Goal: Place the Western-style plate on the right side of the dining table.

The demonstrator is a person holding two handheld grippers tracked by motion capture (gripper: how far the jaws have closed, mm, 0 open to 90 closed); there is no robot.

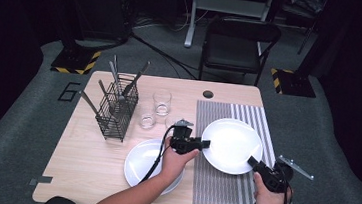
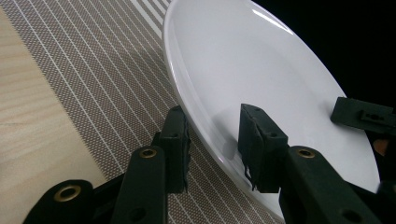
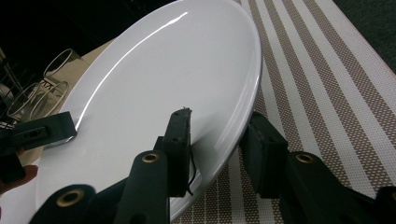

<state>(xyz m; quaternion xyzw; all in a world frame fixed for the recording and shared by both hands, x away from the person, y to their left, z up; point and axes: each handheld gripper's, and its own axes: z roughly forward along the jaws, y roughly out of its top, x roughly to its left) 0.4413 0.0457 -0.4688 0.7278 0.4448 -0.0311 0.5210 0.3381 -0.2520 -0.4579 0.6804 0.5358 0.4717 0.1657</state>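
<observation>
Glossy white round plate [image 1: 231, 145], rim straddled by left gripper [image 2: 212, 140] and right gripper [image 3: 224, 140]; grip unclear.

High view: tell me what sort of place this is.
Probably a lab or studio set up for recording table-setting work, not a home. A numbered wooden table stands on grey carpet among dark equipment, hazard-striped bases flank it, and a black folding chair and loose floor cables sit behind.

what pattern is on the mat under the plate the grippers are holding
The placemat has brown woven bands with white stripes, wide and thin; the right gripper view shows it best.
</observation>
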